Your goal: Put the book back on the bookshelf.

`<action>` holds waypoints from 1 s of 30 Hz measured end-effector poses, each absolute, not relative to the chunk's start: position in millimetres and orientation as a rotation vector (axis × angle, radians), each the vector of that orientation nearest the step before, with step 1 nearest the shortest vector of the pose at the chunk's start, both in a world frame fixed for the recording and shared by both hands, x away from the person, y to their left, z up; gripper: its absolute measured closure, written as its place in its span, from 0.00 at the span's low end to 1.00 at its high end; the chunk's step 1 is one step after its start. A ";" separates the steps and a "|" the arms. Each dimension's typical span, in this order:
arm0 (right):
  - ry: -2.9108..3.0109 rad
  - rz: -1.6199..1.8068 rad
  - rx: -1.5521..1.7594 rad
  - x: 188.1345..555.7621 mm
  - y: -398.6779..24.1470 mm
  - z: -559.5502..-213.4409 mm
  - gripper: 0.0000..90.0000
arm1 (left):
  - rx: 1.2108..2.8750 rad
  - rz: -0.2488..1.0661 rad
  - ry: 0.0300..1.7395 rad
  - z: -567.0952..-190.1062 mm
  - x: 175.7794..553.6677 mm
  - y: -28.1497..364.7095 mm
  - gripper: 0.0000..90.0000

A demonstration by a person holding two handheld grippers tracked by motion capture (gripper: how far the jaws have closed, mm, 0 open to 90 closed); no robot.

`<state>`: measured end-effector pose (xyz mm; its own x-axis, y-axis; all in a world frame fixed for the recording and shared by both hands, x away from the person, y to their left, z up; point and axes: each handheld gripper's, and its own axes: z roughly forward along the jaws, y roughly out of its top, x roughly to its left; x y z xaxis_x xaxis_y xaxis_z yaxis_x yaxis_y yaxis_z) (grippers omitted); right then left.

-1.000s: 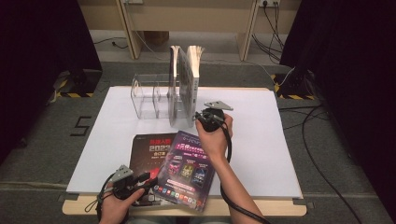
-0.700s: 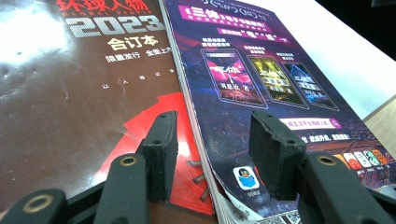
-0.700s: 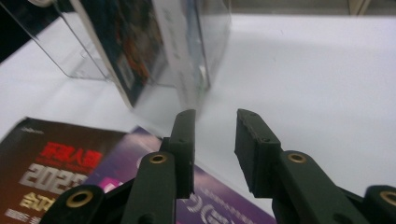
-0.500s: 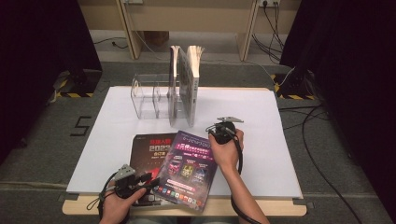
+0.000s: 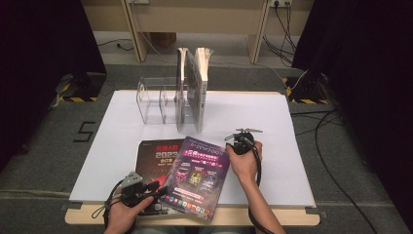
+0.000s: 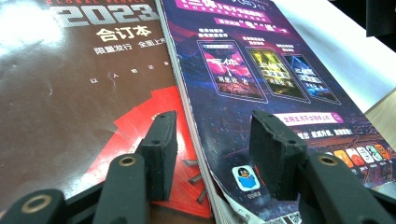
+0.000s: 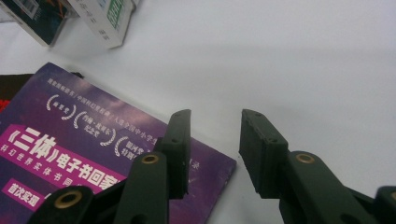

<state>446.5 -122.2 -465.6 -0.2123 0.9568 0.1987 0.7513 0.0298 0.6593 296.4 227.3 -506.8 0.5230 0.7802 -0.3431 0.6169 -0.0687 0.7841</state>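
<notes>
Purple and glossy, the magazine [image 5: 195, 178] lies slantwise at the near edge of the white table [image 5: 292, 126], overlapping a dark red-and-black magazine [image 5: 153, 156] to its left. The right gripper [image 5: 235, 141] sits low at the purple magazine's far right corner — its jaws have just been opening, and they stand apart with nothing pinched (that corner lies under the gap, one jaw over the cover and the other over bare table). The left gripper [image 5: 158, 192] rests at the near edge, jaws parted and astride the seam where the two covers meet, gripping neither. Farther back, books [image 5: 195, 87] stand upright beside a clear acrylic rack [image 5: 156, 100].
</notes>
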 end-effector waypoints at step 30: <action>2.046 0.968 1.869 445.9 -126.0 -478.0 0.71 | 1.770 0.169 1.190 -506.5 297.7 229.2 0.59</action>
